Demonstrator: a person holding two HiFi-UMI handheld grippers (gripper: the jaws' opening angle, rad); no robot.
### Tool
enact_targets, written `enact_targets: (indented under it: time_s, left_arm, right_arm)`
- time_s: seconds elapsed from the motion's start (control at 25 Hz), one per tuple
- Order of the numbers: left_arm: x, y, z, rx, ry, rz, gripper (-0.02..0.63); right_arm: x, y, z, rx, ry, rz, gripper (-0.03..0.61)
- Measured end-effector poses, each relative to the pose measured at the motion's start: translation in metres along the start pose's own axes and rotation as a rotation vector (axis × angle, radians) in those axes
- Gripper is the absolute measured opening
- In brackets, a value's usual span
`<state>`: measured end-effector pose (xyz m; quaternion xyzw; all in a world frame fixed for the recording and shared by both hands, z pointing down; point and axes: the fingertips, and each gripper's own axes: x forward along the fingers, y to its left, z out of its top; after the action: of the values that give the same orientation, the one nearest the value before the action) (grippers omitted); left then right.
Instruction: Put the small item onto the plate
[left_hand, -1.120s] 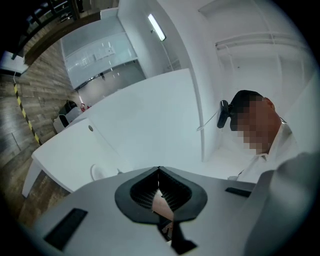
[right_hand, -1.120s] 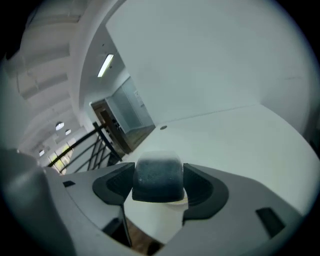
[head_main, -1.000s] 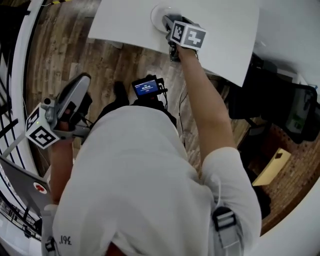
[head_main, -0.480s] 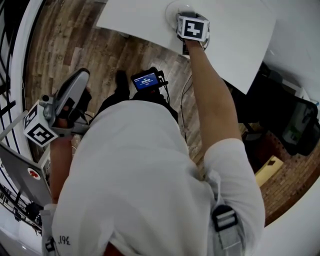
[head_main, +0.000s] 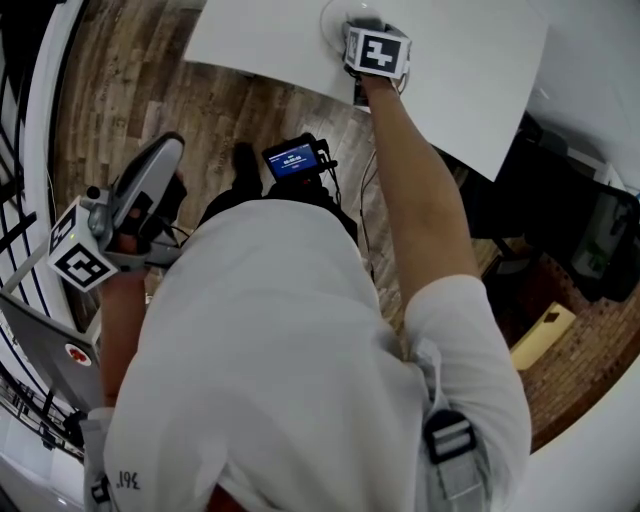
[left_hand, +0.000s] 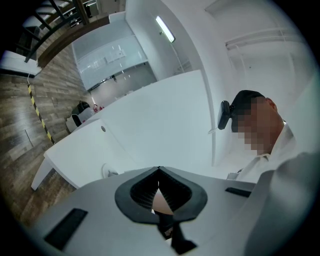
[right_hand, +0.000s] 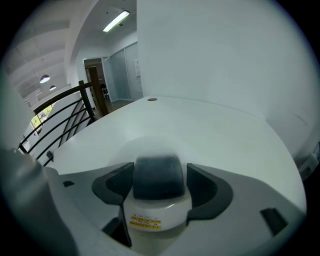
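My right gripper (right_hand: 160, 170) is shut on a small white jar (right_hand: 157, 207) with a dark cap, its pads against the cap's sides. Just beyond the jar a round white plate (right_hand: 150, 142) lies on the white table (right_hand: 215, 130). In the head view the right gripper (head_main: 362, 30) reaches out over the plate (head_main: 335, 14) at the table's near edge, and its marker cube hides the jar. My left gripper (head_main: 165, 150) hangs low at the left, away from the table. Its jaws (left_hand: 159, 168) are shut with nothing between them.
The white table (head_main: 270, 40) stands on a wooden floor. A small device with a lit screen (head_main: 293, 162) sits at the person's waist. A laptop (head_main: 45, 350) is at the lower left, dark furniture (head_main: 560, 210) at the right. A black railing (right_hand: 55, 120) runs behind the table.
My right gripper with the jar has moved a little farther over the plate. The left gripper has hardly moved.
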<state>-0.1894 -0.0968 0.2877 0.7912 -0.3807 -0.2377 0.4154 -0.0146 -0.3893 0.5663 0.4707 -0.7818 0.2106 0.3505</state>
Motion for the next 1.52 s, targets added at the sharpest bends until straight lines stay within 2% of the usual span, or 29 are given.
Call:
enact_targets:
  time_s: [0.16,0.36,0.52,0.68,0.8,0.88,0.96,1.04,1.12,1.24,1.44,1.52]
  left_arm:
    - [-0.002,-0.005,0.001,0.002,0.011,-0.012,-0.006]
    - [0.021,0.001,-0.007,-0.004,0.041,-0.022,-0.006]
    - [0.038,-0.002,-0.016,-0.014,0.058,-0.035,-0.006]
    - [0.046,-0.007,-0.023,-0.023,0.066,-0.062,-0.006]
    - [0.055,-0.01,-0.032,-0.023,0.079,-0.087,-0.006]
    - [0.056,-0.012,-0.034,-0.025,0.088,-0.105,-0.006]
    - [0.056,-0.013,-0.033,-0.028,0.097,-0.125,-0.006]
    - [0.056,-0.017,-0.034,-0.029,0.108,-0.148,-0.006]
    - [0.059,-0.022,-0.036,-0.025,0.124,-0.173,-0.007]
    - [0.067,-0.03,-0.041,-0.018,0.148,-0.209,-0.006]
    - [0.073,-0.038,-0.047,-0.015,0.189,-0.256,-0.006]
    - [0.073,-0.039,-0.051,-0.013,0.209,-0.27,-0.006]
  right_arm:
    - [-0.006,0.007,0.002,0.027,-0.006,0.008,0.33]
    - [0.003,-0.007,0.002,0.073,-0.029,0.042,0.431]
    - [-0.009,-0.026,0.004,0.102,-0.06,0.038,0.442]
    - [-0.055,-0.04,0.026,0.193,-0.183,0.066,0.44]
    - [-0.116,-0.05,0.042,0.405,-0.317,0.191,0.44]
    - [-0.162,-0.046,0.048,0.547,-0.379,0.311,0.44]
    - [-0.203,-0.037,0.052,0.64,-0.432,0.437,0.439]
    - [-0.238,-0.022,0.052,0.792,-0.484,0.574,0.439]
    - [-0.264,-0.013,0.045,0.904,-0.518,0.633,0.423]
    - [-0.298,-0.01,0.039,0.914,-0.555,0.621,0.38]
    - [-0.357,-0.002,0.057,0.843,-0.67,0.622,0.294]
    - [-0.381,-0.001,0.067,0.805,-0.729,0.614,0.24]
